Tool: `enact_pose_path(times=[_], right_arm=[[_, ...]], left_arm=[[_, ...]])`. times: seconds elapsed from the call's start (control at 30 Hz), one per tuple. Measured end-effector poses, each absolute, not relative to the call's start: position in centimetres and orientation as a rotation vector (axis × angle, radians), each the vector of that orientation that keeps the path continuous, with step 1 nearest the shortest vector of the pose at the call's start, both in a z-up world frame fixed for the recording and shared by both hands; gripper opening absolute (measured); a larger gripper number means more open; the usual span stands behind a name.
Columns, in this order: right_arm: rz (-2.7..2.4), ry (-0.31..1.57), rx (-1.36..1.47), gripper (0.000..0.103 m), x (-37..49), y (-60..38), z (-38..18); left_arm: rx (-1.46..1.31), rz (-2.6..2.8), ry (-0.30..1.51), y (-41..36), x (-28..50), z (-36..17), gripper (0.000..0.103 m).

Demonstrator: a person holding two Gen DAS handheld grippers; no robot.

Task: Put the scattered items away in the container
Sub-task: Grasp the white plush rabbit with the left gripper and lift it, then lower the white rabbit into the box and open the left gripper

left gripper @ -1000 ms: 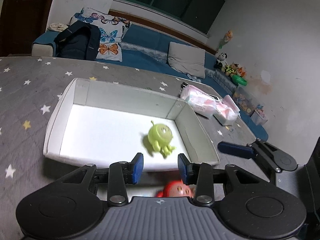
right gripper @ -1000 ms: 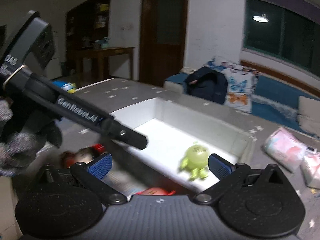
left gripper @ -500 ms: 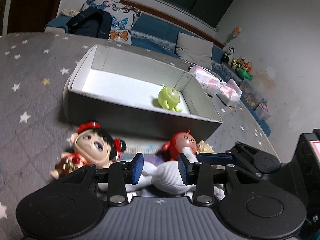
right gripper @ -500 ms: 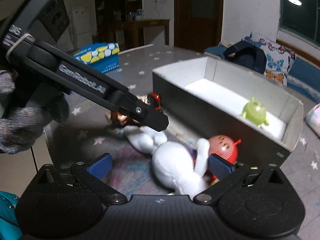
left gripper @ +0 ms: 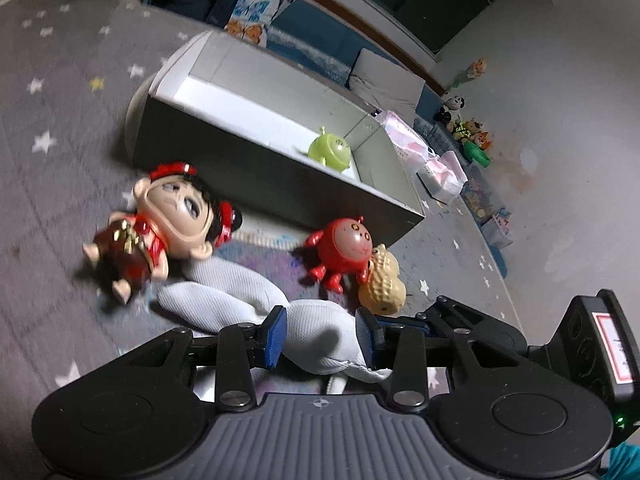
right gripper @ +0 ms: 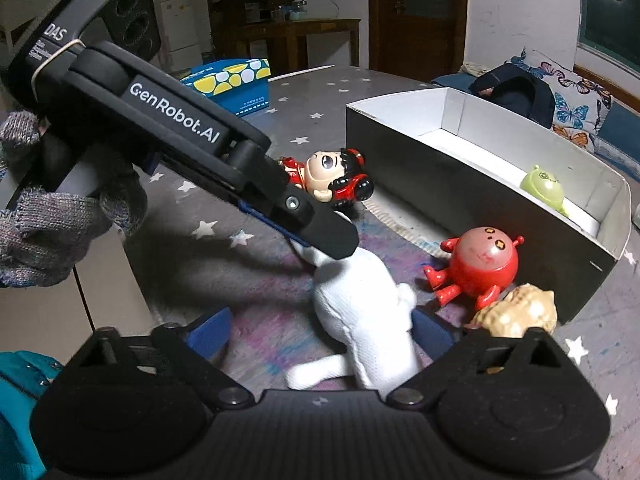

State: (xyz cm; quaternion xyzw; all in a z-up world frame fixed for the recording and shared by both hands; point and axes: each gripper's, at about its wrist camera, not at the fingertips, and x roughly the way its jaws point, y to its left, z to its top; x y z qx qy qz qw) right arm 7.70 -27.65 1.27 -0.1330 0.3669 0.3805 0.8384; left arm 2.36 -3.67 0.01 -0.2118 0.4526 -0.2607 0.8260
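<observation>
The open box (right gripper: 452,184) is sitting on the star-patterned cloth (left gripper: 48,184), holding a green toy (left gripper: 330,153). In front of it the white plush (right gripper: 362,304) is lying between both pairs of jaws. The left gripper (left gripper: 322,336) is standing apart around it; the right gripper (right gripper: 320,332), jaws just closing, is flanking it without pressing.

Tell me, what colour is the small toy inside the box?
Light green. The small toy in the box shows best in the right wrist view.

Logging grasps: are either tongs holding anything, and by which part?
Nothing is held yet. Both tongs, left and right, straddle the white cloth stuffed toy; the right has just been closing.
</observation>
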Motion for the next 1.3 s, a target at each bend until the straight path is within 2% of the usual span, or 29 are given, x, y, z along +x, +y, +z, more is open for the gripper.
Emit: enact_pose_path(times=[0.17,0.3,0.5,0.73,0.9,1.17,1.3], right_arm=[[0.780,0.797,-0.253,0.081,8.0,-28.1,1.0],[0.755,0.813,-0.229,0.062,8.3,-28.7,0.8],[0.724,0.809,-0.208,0.045,8.3,-29.5,0.6],[0.707,0.756,-0.202,0.041,7.2,-30.6,2.1],[0.680,0.657,-0.206,0.040,7.5,-31.2,5.2],[0.638,0.517,-0.254,0.040,12.8,-29.6,9.8],[0.641,0.518,-0.263,0.039,16.9,-28.2,10.3]], left_arm=[[-0.535,-0.526,1.010,-3.2,3.2,-0.9,0.040],[-0.570,-0.506,1.058,-3.3,3.6,-2.0,0.040],[-0.580,-0.519,1.041,-3.3,3.6,-2.2,0.037],[-0.551,-0.581,0.985,-4.1,2.9,-0.3,0.034],[-0.542,-0.625,0.860,-4.6,3.6,3.4,0.032],[-0.521,-0.622,0.661,-5.0,8.2,8.8,0.028],[-0.502,-0.594,0.627,-5.1,11.6,9.8,0.026]])
